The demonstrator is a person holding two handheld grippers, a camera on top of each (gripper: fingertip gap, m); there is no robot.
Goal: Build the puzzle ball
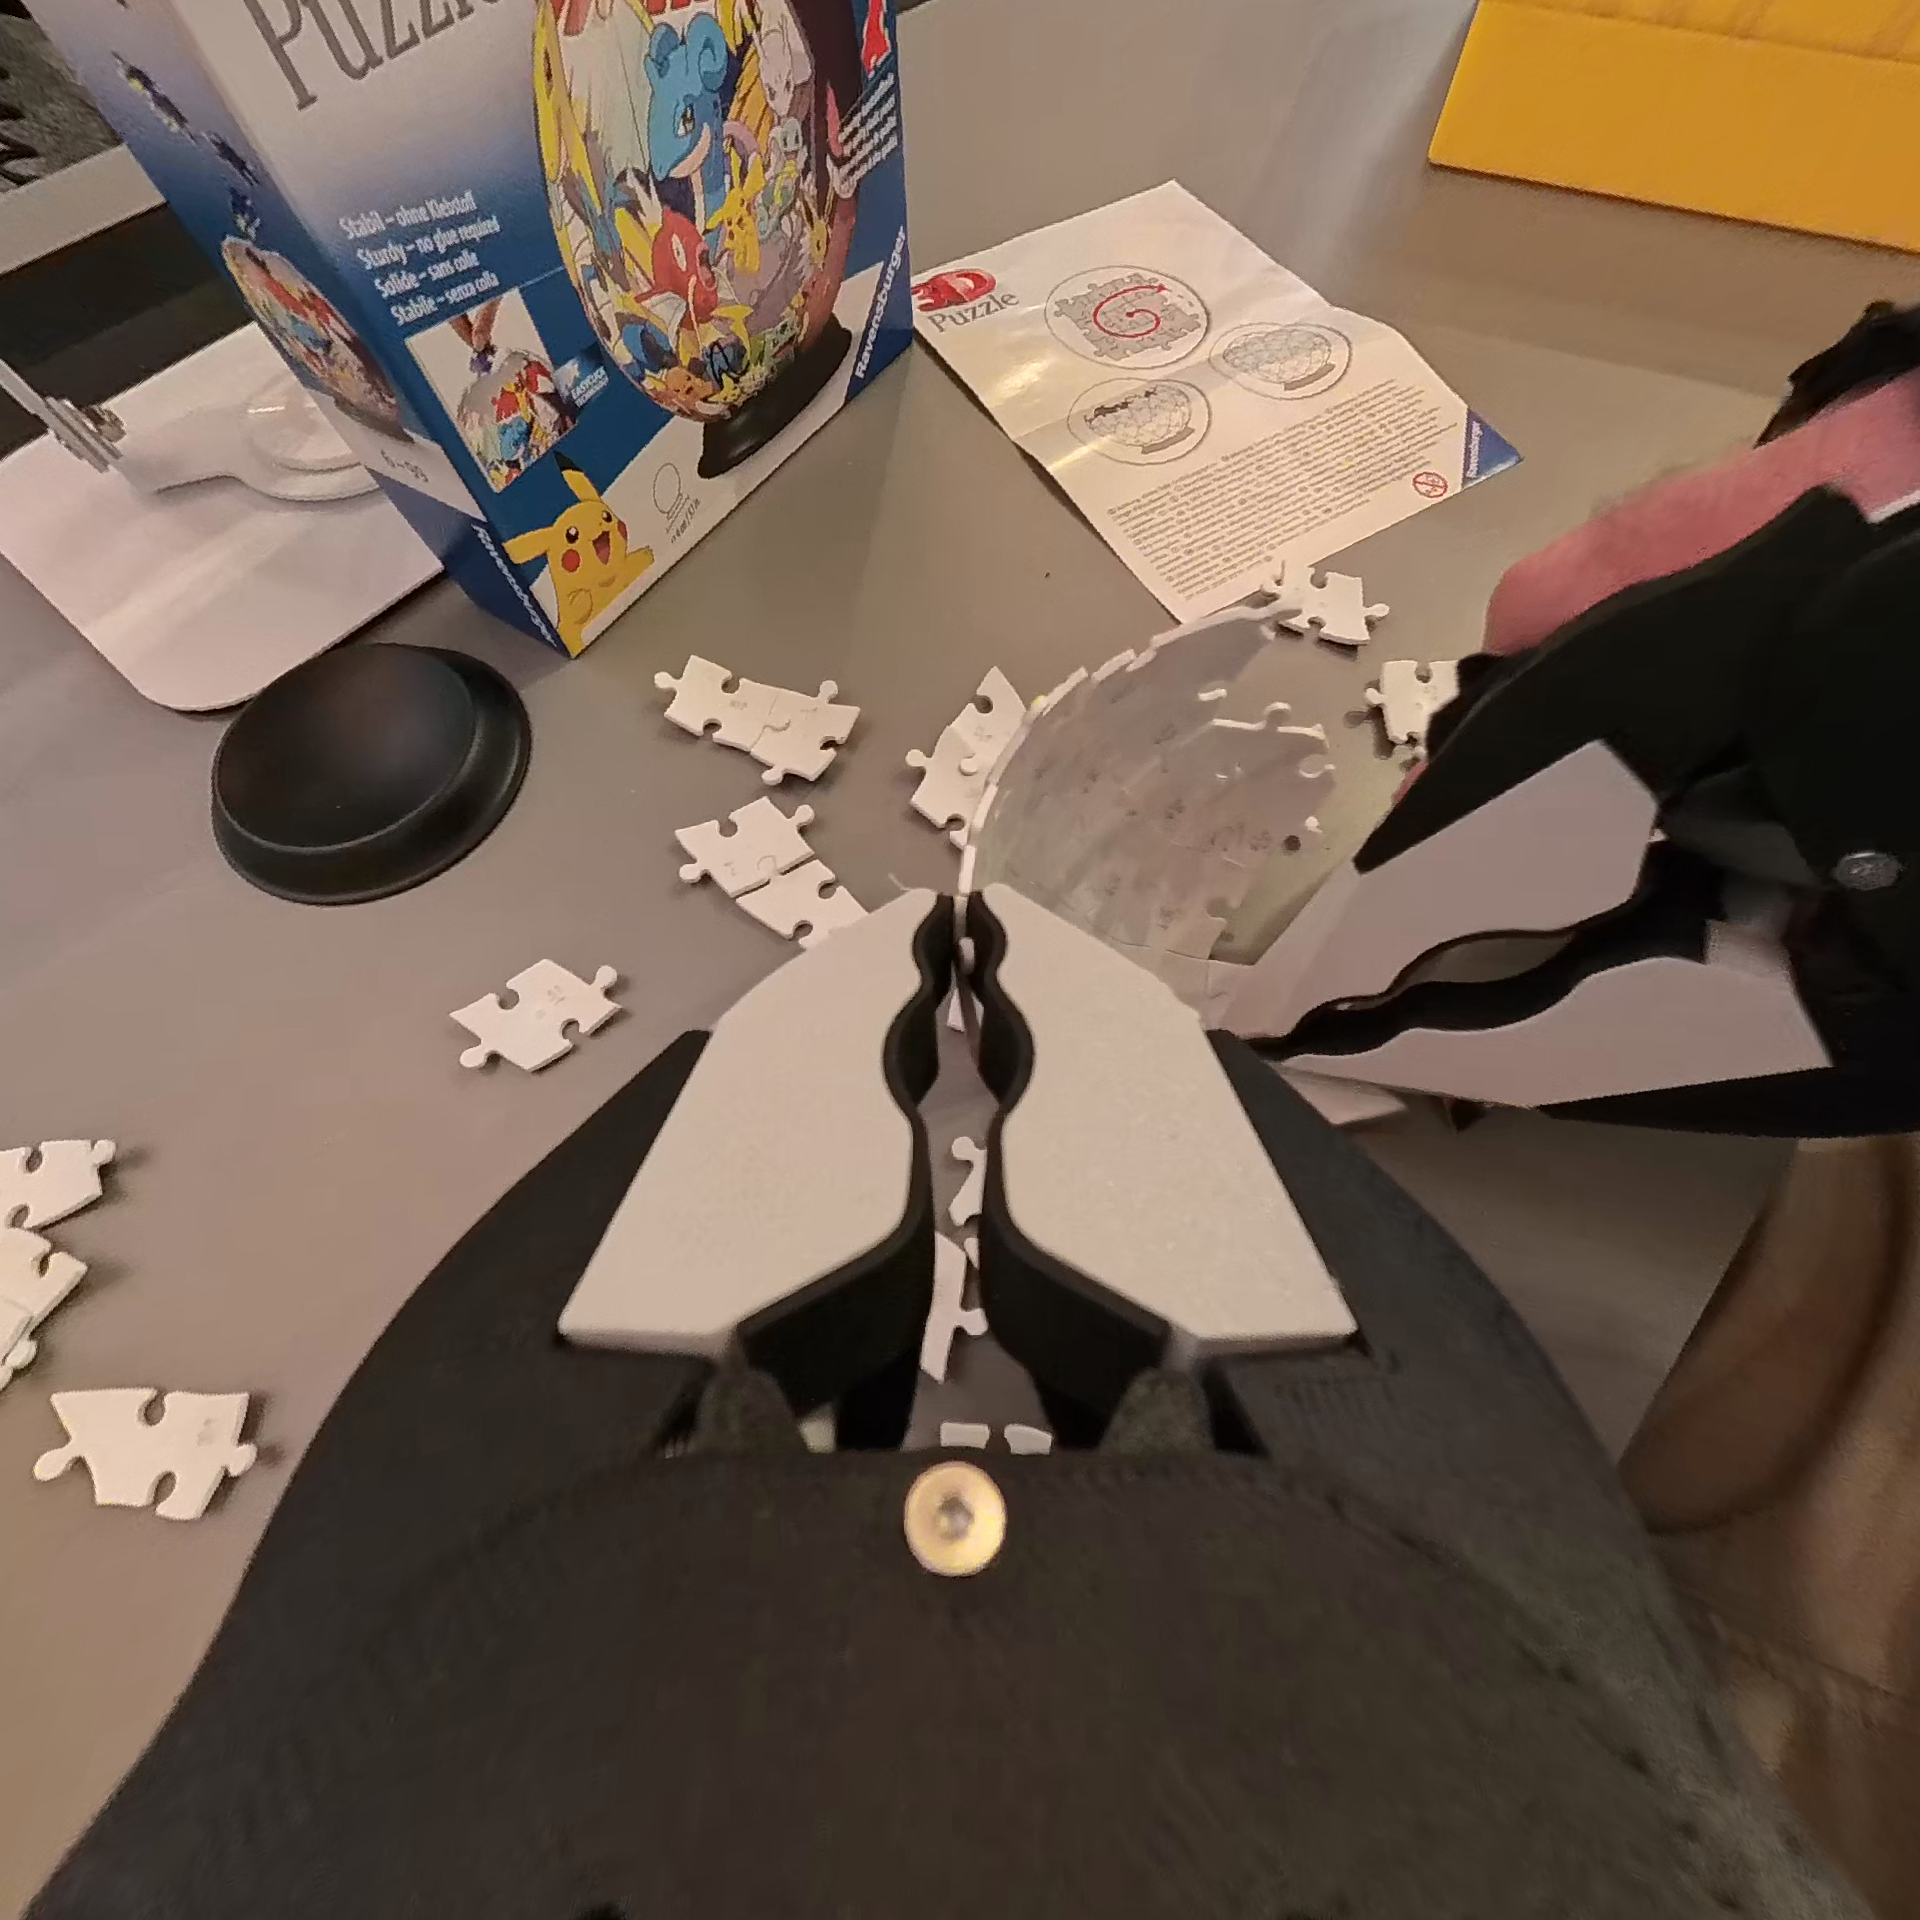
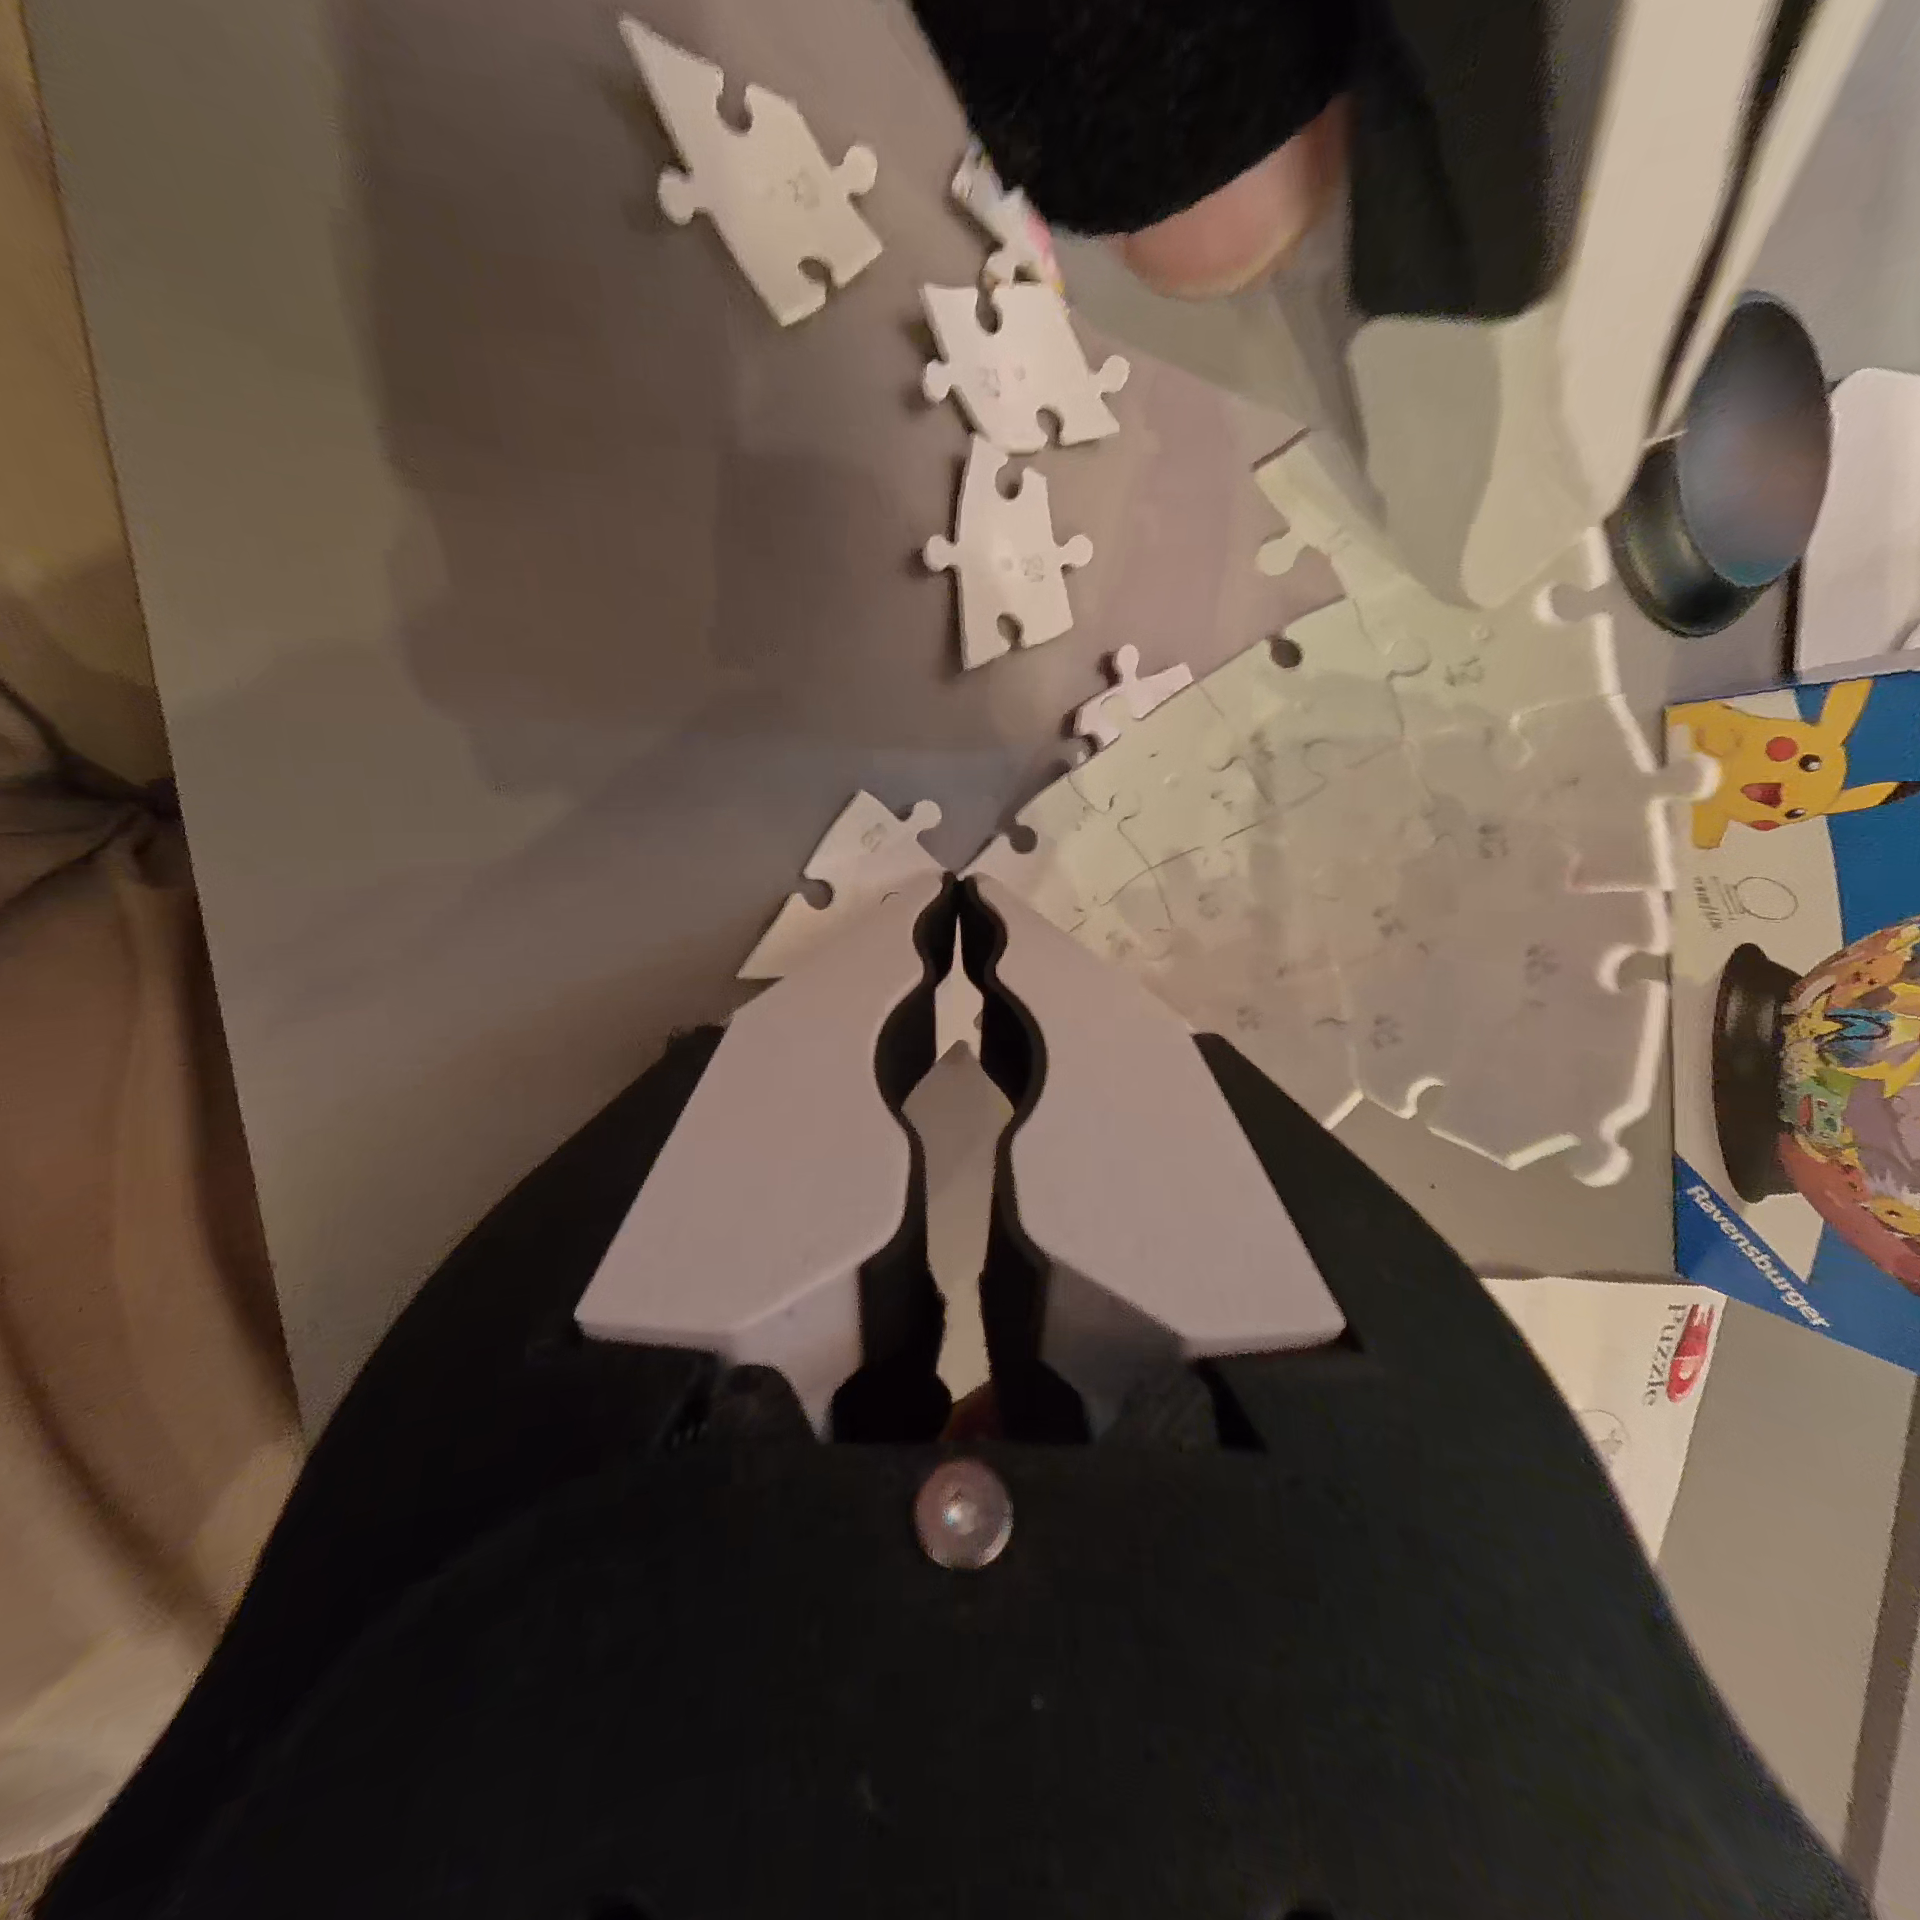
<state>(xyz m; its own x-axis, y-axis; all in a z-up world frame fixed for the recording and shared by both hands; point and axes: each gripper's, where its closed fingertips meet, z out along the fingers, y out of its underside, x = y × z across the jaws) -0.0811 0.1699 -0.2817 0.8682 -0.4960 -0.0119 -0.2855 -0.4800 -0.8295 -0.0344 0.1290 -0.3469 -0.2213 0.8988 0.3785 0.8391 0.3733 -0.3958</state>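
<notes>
the puzzle box [image 1: 582,312] is standing upright on the bench [image 1: 312,1018] far ahead-left of the left tongs [image 1: 961,935]; its contents are hidden. the left tongs are pinching the rim of the curved puzzle shell [image 1: 1164,790], hollow side facing them. the right tongs [image 2: 956,888] are nipping a loose piece [image 2: 852,883] at the shell's edge.

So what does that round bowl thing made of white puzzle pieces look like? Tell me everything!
The curved white shell of joined puzzle pieces is a partly built ball, shaped like a shallow bowl. We see its pale inside, with faint markings on the pieces. Its rim is uneven, with knobs and notches where more pieces fit. It stands tilted on edge above the grey table. The left gripper is shut on its rim, and the right gripper closes at its edge beside a loose white piece. Other loose pieces lie around it.
</notes>
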